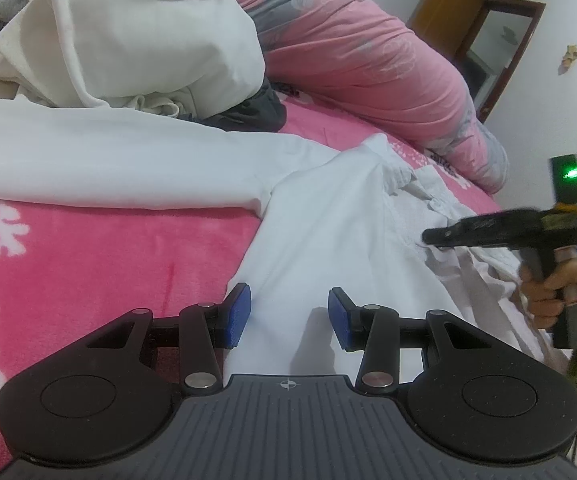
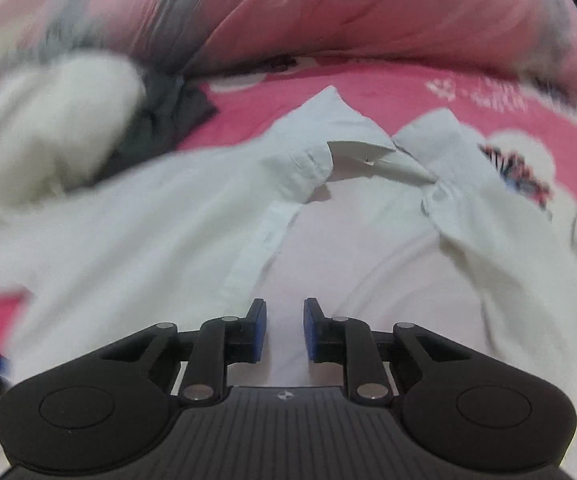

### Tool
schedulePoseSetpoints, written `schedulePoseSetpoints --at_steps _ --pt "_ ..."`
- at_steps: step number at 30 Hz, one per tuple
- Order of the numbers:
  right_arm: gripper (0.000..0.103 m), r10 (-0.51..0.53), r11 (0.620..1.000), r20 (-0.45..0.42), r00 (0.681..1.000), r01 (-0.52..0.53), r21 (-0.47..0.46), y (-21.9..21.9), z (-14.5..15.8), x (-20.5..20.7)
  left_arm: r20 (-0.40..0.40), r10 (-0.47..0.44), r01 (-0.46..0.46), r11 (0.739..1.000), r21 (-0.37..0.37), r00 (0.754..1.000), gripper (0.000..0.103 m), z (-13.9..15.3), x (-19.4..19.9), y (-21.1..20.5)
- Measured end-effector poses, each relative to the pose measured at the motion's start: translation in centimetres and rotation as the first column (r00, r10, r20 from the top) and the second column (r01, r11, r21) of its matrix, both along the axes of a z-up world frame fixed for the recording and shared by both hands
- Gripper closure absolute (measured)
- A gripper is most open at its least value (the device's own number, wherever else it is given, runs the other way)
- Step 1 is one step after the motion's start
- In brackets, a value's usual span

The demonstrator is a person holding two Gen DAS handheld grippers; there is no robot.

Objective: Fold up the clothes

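Both tools [image 1: 289,316] [image 2: 285,330] hover, jaws apart, over the white shirt [image 2: 192,216].

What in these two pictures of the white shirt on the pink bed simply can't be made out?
- Left wrist view: the white shirt's lower part is hidden behind the left gripper.
- Left wrist view: the right gripper is motion-blurred, so its fingertips can't be told apart.
- Right wrist view: the pile of clothes is smeared by blur.
- Right wrist view: the shirt's hem lies behind the gripper body.
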State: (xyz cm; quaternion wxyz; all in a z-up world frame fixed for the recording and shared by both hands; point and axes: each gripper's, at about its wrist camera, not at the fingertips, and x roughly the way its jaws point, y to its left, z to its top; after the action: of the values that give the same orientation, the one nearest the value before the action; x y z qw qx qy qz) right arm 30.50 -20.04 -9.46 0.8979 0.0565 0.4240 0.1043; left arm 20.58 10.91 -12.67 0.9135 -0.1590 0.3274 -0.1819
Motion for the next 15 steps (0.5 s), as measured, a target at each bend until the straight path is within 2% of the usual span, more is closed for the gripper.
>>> schedulePoseSetpoints --at_steps 4,6,9,15 --pt "0.079 -0.006 0.989 -0.072 0.997 0.016 0.148 -0.2 0.5 -2.1 0.001 0.0 0.0 1.0 -0.005 1.0 0.06 0.0 0.0 0.1" --pt "0.079 0.002 0.985 -0.112 0.994 0.018 0.173 0.3 0.2 -3.3 0.001 0.0 0.0 1.0 -0.008 1.0 0.06 0.0 0.0 0.1" --pt "0.079 -0.012 0.977 -0.126 0.992 0.038 0.208 0.2 0.5 -6.0 0.012 0.006 -0.005 1.0 -0.011 1.0 0.06 0.1 -0.3 0.2" --pt "0.079 -0.048 0.959 -0.153 0.987 0.088 0.268 -1.4 2.1 -14.6 0.051 0.027 -0.027 1.0 -0.009 0.998 0.06 0.6 -1.3 0.7"
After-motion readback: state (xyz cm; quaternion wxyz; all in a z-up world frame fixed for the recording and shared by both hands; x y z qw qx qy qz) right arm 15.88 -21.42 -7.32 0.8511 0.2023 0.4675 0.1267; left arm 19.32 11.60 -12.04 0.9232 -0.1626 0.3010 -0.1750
